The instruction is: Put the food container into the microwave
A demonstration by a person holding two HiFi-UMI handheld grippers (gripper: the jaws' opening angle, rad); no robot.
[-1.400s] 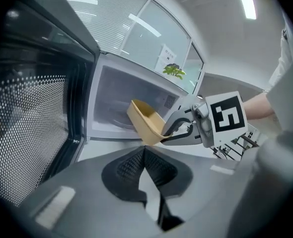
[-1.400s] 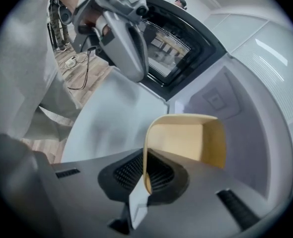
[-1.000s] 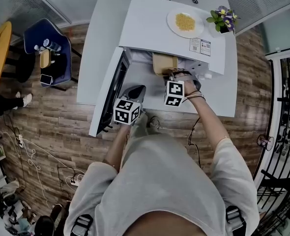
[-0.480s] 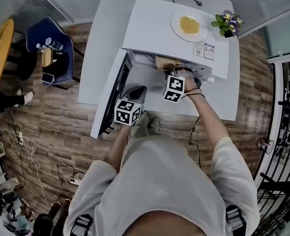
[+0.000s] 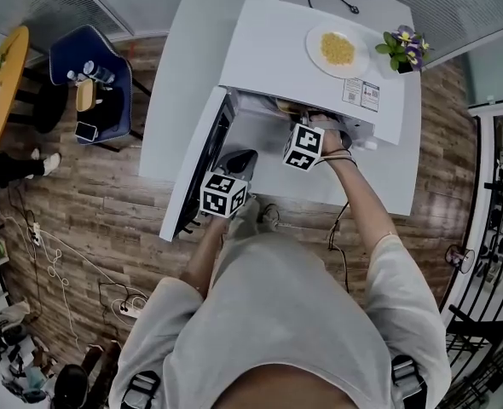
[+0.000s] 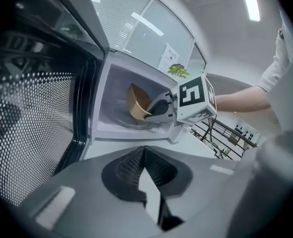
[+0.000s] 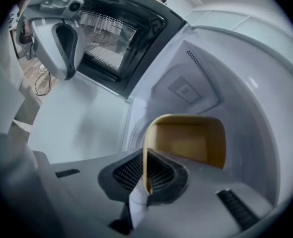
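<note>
The tan food container (image 7: 186, 138) is inside the white microwave (image 5: 320, 66), whose door (image 5: 202, 164) stands open to the left. My right gripper (image 7: 145, 175) is shut on the container's near rim and holds it tilted over the cavity floor. In the left gripper view the container (image 6: 136, 103) and the right gripper (image 6: 161, 108) with its marker cube sit in the cavity mouth. From the head view the microwave's top hides most of the container, and only the right gripper's cube (image 5: 304, 146) shows clearly. My left gripper (image 6: 145, 175) is shut and empty, hovering in front of the open door (image 6: 37, 108).
On top of the microwave stand a plate of yellow food (image 5: 337, 49) and a small potted plant (image 5: 402, 48). The microwave sits on a white table (image 5: 183, 100). A blue chair (image 5: 89, 75) and a yellow table (image 5: 0, 83) stand on the wood floor to the left.
My right gripper has carried the container deeper into the microwave, so less of it shows in the head view. The left gripper has stayed in place.
</note>
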